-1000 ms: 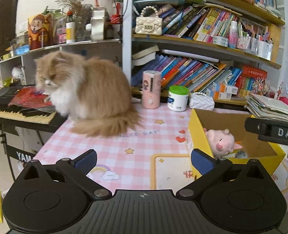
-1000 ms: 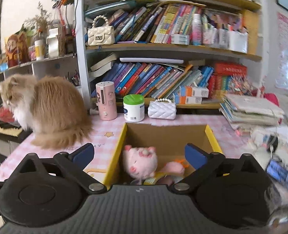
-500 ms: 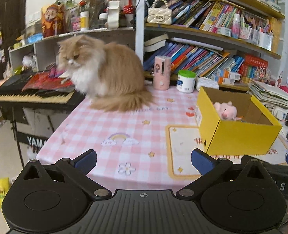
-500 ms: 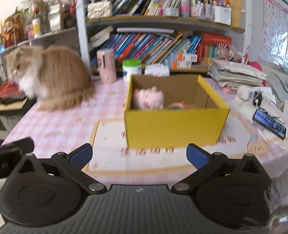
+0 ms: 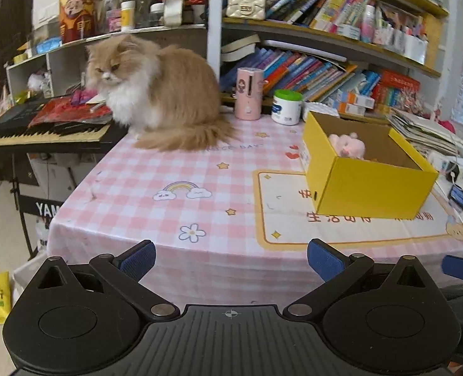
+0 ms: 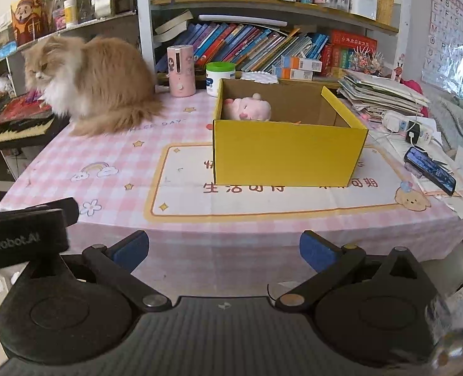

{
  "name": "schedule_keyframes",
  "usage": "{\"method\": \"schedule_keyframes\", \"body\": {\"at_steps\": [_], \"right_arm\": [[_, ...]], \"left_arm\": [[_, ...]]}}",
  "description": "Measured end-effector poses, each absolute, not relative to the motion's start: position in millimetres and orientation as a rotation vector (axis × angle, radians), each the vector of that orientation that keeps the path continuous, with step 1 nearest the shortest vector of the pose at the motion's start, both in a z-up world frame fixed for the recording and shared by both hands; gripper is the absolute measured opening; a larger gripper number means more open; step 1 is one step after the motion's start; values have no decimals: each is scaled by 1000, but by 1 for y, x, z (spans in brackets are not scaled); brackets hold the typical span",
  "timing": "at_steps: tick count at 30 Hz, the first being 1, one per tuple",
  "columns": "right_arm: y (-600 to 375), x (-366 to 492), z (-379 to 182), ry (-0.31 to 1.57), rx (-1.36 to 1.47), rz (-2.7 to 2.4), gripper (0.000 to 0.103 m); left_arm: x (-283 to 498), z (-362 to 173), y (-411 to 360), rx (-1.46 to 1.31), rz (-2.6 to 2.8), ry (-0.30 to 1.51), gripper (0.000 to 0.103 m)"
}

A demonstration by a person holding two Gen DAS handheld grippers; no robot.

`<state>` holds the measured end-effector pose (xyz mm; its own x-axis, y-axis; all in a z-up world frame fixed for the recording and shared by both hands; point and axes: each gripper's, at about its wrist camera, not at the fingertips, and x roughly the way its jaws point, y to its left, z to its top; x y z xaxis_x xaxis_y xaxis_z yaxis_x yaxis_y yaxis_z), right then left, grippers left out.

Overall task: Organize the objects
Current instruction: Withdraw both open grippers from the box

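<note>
Both hand-held grippers held off the near edge of the table, fingers spread wide and empty

The left gripper [image 5: 230, 258] and the right gripper [image 6: 222, 247] each show blue-padded fingers set far apart with nothing between them, both short of the pink checked tablecloth [image 5: 175, 169]. The yellow box [image 6: 289, 153] stands open on the printed mat, right of centre; a pink plush toy [image 6: 247, 109] lies inside against its far-left corner, and a small orange item beside it cannot be identified. A long-haired ginger cat [image 5: 156, 91] sits at the far-left corner, near a pink cylinder [image 5: 247, 94] and a green-lidded jar [image 5: 287, 107]. A phone [image 6: 429, 169] lies to the right of the box
</note>
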<state>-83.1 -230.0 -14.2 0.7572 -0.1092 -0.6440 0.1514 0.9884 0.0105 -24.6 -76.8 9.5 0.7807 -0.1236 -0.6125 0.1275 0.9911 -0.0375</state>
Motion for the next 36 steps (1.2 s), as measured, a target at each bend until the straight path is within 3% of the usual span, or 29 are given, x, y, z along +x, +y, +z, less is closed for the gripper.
{"method": "schedule_keyframes", "body": {"at_steps": [36], "right_arm": [[-225,-61,-15,701,59,-91,103]], "left_arm": [[-6,10,-93,31,-118,702,103]]}}
